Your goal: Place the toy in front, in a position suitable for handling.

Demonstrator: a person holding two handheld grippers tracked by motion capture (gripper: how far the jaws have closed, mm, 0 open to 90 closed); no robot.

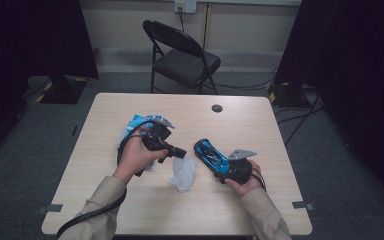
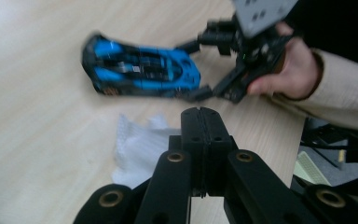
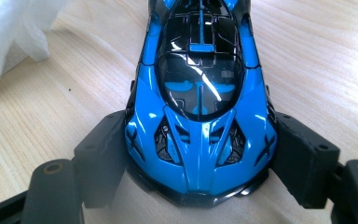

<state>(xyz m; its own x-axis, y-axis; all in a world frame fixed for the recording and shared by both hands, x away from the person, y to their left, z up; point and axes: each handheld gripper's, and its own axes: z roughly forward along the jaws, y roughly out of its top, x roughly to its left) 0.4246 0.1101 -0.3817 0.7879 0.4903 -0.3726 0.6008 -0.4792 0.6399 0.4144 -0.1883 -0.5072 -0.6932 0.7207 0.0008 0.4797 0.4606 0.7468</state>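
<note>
One blue toy car, lengthwise up-left (right claw astride)

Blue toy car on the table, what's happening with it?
The right gripper is clamped on one end of the blue toy car, which sits on the table. The left gripper, jaws shut and empty, hangs over a crumpled white wipe beside the car. A blue packet lies behind the left hand.

The room around my table is dim, its far corners falling into black, while the wood stays evenly lit from above. In my left gripper view everything smears with motion blur. In my right gripper view the blue car is sharp, white glare streaking its canopy.
</note>
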